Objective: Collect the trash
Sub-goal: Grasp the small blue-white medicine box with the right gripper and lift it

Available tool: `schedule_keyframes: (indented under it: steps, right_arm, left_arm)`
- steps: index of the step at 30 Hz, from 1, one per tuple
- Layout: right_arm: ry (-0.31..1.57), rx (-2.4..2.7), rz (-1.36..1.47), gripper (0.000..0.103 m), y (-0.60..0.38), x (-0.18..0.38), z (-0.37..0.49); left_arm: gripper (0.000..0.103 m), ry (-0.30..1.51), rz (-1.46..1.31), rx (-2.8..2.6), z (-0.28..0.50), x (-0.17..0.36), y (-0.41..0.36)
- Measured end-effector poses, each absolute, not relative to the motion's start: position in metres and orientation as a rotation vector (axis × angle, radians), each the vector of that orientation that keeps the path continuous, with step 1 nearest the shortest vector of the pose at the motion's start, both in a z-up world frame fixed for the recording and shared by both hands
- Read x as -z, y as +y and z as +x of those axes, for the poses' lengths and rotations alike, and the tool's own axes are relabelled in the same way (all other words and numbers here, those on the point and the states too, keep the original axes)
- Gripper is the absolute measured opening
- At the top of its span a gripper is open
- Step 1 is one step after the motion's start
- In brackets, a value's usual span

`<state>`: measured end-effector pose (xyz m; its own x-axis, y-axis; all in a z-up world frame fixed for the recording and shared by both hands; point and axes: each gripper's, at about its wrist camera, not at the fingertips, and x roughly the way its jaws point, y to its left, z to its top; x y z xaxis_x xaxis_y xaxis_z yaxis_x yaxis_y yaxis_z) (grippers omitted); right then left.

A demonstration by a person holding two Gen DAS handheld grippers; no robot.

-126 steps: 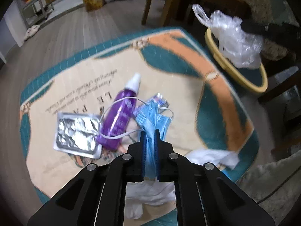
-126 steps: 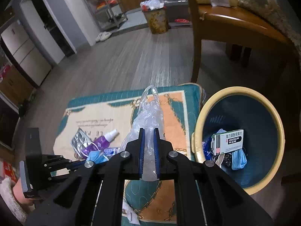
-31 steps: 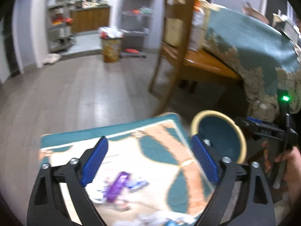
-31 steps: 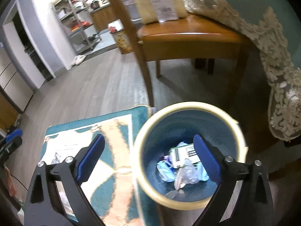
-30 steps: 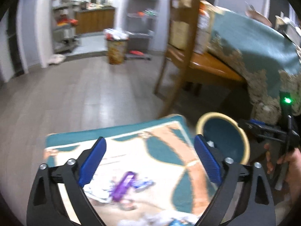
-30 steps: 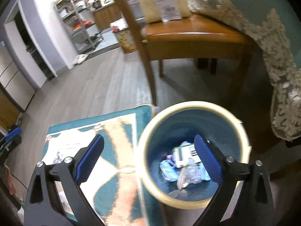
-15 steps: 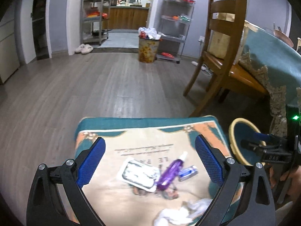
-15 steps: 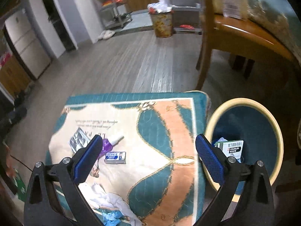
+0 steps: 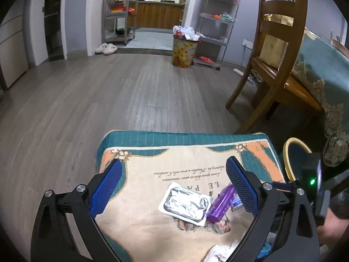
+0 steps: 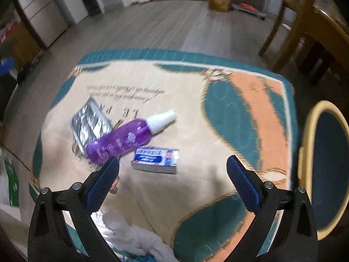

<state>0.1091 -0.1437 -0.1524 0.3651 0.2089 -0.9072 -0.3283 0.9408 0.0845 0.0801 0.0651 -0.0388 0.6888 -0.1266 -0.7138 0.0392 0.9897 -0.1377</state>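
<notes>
Both tongs are wide open and hold nothing. The right gripper point(image 10: 172, 181) hangs over the rug point(image 10: 229, 113), and its two blue pads point(image 10: 102, 184) stand far apart. Just ahead of it, between the two fingers, lies a small blue and white box point(image 10: 156, 158) flat on the rug. A purple spray bottle point(image 10: 126, 137) lies on its side just beyond the box, close to it, with its white cap pointing away to the right. Its fat end is very near the left pad. A silver foil pack point(image 10: 90, 124) lies on the far left side of the bottle. Some white crumpled tissue point(image 10: 133, 235) sits at the near edge of the rug, under the gripper. The blue bin point(image 10: 305, 152) with a yellow rim stands off the rug to the right.

The left gripper point(image 9: 173, 188) is higher up. In its view the foil pack point(image 9: 185, 204) lies between the fingers, and the purple bottle point(image 9: 220, 204) lies beside the right-hand pad. The bin point(image 9: 288, 152) shows at the right edge.
</notes>
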Motion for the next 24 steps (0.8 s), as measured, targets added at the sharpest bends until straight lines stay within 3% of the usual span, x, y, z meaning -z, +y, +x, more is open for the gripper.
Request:
schedule_keyframes:
  steps: [7, 14, 24]
  right_arm:
    - [1.173, -0.378, -0.200, 0.092, -0.124, 0.170, 0.111]
    - [1.203, -0.393, -0.274, 0.059, -0.115, 0.183, 0.112]
    - [1.177, -0.394, -0.215, 0.059, -0.138, 0.163, 0.106]
  left_arm:
    - [0.095, 0.827, -0.153, 0.096, 0.084, 0.046, 0.069]
    - [0.095, 0.842, -0.138, 0.112, 0.086, 0.051, 0.065]
    - [0.095, 0.895, -0.036, 0.152, 0.091, 0.072, 0.033]
